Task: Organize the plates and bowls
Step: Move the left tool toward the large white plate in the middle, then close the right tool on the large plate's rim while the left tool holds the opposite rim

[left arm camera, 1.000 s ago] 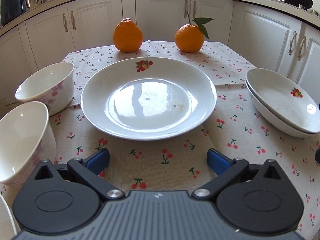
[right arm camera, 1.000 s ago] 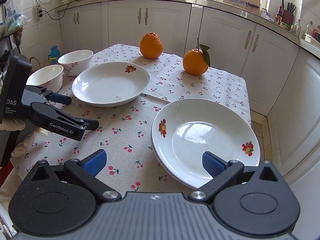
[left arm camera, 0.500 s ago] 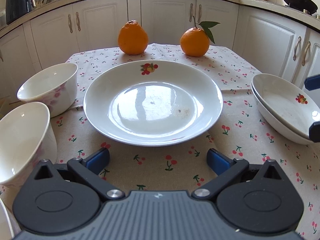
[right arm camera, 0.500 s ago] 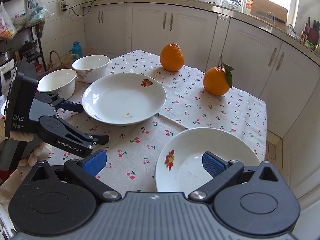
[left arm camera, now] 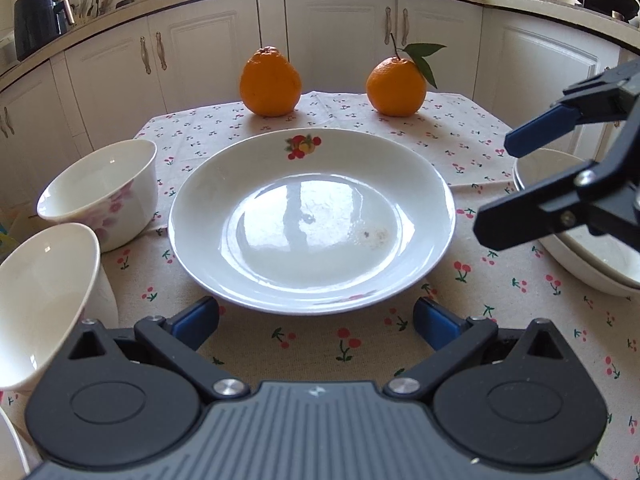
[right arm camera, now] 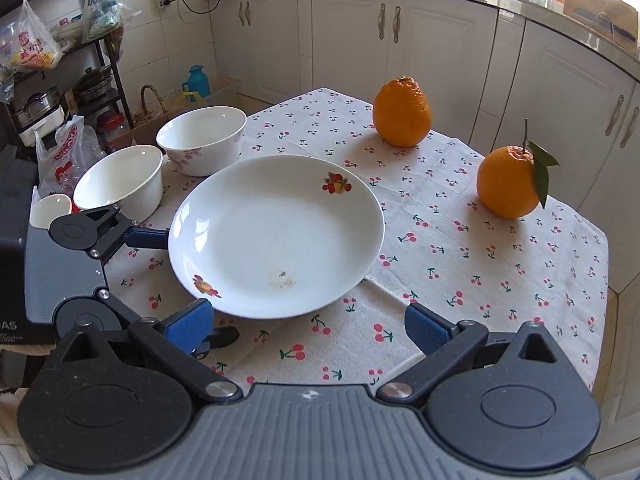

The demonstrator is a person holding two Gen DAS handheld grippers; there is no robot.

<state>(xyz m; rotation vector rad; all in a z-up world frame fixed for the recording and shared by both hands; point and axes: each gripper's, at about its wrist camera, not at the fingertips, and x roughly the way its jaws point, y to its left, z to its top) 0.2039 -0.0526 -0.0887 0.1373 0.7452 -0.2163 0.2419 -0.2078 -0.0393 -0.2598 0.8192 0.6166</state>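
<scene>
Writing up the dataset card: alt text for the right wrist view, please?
A large white plate with fruit decals sits mid-table on a cherry-print tablecloth, the open left gripper straddling its near-left rim. The open right gripper hovers in the foreground; two white bowls sit left, two oranges behind.

Bare cloth [left arm camera: 472, 148] between large plate [left arm camera: 312, 216] and two oranges [left arm camera: 270, 84], wide enough for passage. Left side crowded: two bowls [left arm camera: 100, 192] just beside plate rim. Right side blocked by right gripper [left arm camera: 500, 188] hanging spread over stacked plates [left arm camera: 580, 264]; left gripper [left arm camera: 316, 320] spread at plate's near rim.
</scene>
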